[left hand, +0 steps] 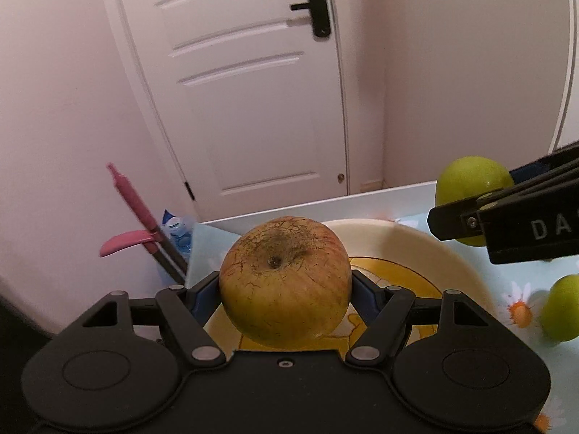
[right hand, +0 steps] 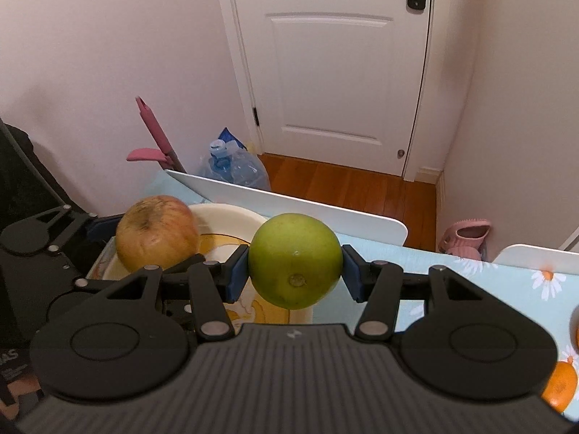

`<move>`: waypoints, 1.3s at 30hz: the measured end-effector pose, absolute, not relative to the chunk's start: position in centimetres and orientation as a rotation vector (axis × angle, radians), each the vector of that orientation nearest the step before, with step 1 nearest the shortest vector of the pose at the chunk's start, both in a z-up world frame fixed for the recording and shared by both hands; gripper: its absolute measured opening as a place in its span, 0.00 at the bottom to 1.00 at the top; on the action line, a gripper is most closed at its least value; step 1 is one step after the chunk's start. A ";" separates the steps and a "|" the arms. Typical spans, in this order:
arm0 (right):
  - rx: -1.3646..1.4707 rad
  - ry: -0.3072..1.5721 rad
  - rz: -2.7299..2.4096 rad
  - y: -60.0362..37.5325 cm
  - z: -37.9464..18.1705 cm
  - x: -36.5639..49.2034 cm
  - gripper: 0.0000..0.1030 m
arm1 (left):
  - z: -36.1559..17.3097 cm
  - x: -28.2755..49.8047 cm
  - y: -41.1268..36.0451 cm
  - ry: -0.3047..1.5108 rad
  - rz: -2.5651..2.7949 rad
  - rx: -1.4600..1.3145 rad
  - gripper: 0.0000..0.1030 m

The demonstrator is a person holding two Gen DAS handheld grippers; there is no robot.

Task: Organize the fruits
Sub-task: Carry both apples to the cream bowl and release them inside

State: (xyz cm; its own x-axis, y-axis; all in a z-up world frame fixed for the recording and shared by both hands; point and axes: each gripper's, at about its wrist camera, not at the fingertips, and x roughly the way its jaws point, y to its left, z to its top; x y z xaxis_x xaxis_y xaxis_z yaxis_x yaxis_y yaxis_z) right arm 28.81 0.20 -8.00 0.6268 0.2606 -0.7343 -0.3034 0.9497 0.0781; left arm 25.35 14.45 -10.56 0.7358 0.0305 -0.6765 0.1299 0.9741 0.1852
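1. Left tongs (left hand: 285, 282): closed on the russet apple (left hand: 285, 282), the blue pads pressing its two flanks, stem end facing the camera. The fruit hangs clear above the bowl (left hand: 416, 242), which suggests it is being carried there for sorting.
2. Right tongs (right hand: 295, 262): closed on the green fruit (right hand: 295, 262), gripped at its widest girth with a pad on each side. It is held above the near rim of the bowl, at about 4 o'clock from the russet apple in the right wrist view.
3. Bowl: cream with a yellow print inside, standing on the surface (right hand: 470, 267) with its daisy-patterned cloth. It appears to be the collecting place, since both fruits hover over it.
4. In the left wrist view the right tongs enter from 3 o'clock with the green fruit behind them; a second green fruit (left hand: 562, 307) lies on the surface at about 4 o'clock, near the bowl but apart from it.
5. Orange fruit (right hand: 561, 385) shows at the 4 o'clock edge of the right wrist view, probably not yet sorted.
6. Judgement: gripping across the middle keeps round fruit from slipping; releasing low over the bowl would limit rolling.
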 end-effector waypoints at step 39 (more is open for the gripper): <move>-0.344 0.842 0.581 5.0 -12.0 29.4 0.66 | -9.9 19.4 16.4 0.883 0.041 0.113 1.00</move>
State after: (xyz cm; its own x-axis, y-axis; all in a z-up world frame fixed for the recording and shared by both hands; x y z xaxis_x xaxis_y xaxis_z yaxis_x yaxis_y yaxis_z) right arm 29.36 4.96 -11.97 0.5251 0.3437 -0.7786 -0.6060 0.7933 -0.0586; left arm 19.43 16.35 -9.89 0.6348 0.0824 -0.7683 0.0113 0.9932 0.1159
